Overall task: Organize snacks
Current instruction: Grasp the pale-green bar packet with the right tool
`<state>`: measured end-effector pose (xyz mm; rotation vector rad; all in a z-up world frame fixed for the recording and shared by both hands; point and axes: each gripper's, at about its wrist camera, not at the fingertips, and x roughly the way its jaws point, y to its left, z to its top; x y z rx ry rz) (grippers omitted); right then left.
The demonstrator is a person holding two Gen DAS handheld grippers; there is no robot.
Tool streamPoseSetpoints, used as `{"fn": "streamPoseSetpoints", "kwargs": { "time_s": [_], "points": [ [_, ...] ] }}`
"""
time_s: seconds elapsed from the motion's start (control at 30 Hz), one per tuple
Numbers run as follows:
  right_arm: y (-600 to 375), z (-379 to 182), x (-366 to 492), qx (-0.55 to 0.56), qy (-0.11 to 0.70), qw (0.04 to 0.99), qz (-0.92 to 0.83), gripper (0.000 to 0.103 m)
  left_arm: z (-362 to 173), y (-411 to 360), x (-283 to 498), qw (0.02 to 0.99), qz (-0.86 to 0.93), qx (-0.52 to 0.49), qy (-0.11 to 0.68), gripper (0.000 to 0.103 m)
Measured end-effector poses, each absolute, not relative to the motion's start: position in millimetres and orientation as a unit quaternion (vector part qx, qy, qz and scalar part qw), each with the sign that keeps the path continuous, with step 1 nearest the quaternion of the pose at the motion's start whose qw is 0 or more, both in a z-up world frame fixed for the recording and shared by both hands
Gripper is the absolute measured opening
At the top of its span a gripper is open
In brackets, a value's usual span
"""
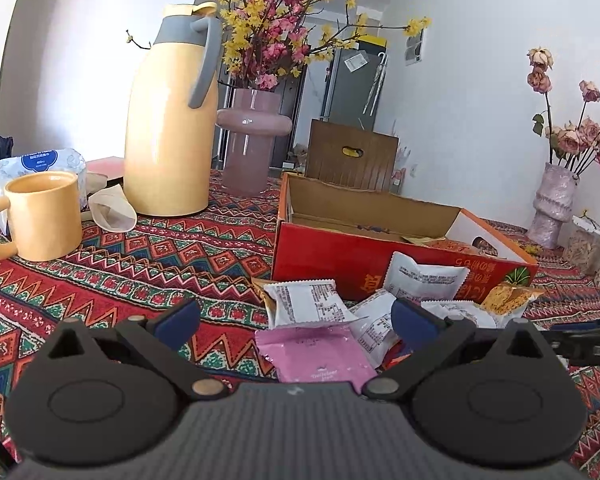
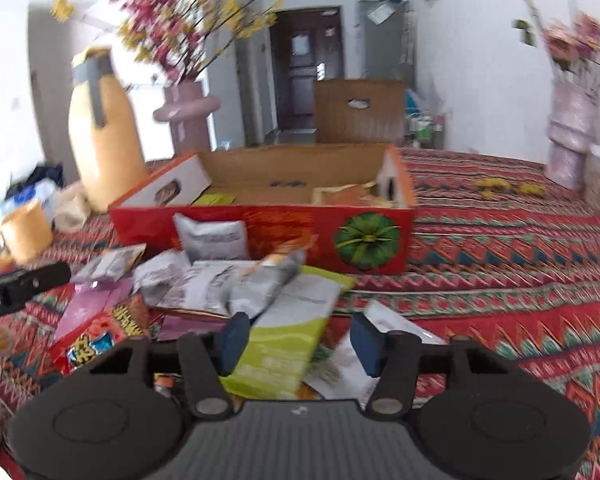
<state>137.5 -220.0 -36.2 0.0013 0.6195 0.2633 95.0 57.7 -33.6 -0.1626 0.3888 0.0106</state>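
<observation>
- Two blue-padded fingers of the left gripper (image 1: 294, 322) stand wide apart, empty; a pink foil packet (image 1: 320, 354) lies between them, the red cardboard box (image 1: 332, 258) beyond.
- Right gripper (image 2: 298, 338): jaws narrowed around a lime-green snack packet (image 2: 282, 354); blur hides whether the pads actually press it.

I see a tablecloth (image 1: 148, 264) with zigzags and diamonds in red, green, blue and white. The box (image 2: 284, 236) is red outside, plain brown inside, with a green round picture near its right end. The jug (image 1: 168, 128) and mug (image 1: 44, 216) are pale yellow. The nearest packets are pink (image 1: 320, 356) and lime green (image 2: 284, 356).
</observation>
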Motion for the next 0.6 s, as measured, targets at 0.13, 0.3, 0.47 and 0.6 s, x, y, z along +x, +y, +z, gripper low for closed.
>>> {"fn": "streamPoseSetpoints", "kwargs": {
  "time_s": [0.13,0.3,0.47,0.6],
  "points": [
    [-204,-39,160,-0.011,0.335,0.934,0.126,0.054,-34,58,95,0.978,-0.001,-0.083,0.194,0.103],
    [-196,-49,179,-0.017,0.376,0.92,0.108,0.054,-34,60,95,0.977,-0.009,-0.089,0.194,0.103],
    [-198,-57,179,-0.012,0.385,0.917,0.105,0.042,-34,60,95,0.977,-0.013,-0.091,0.195,0.103],
    [-205,-53,175,0.002,0.365,0.925,0.102,0.039,-35,60,96,0.976,-0.012,-0.091,0.196,0.103]
  ]
}}
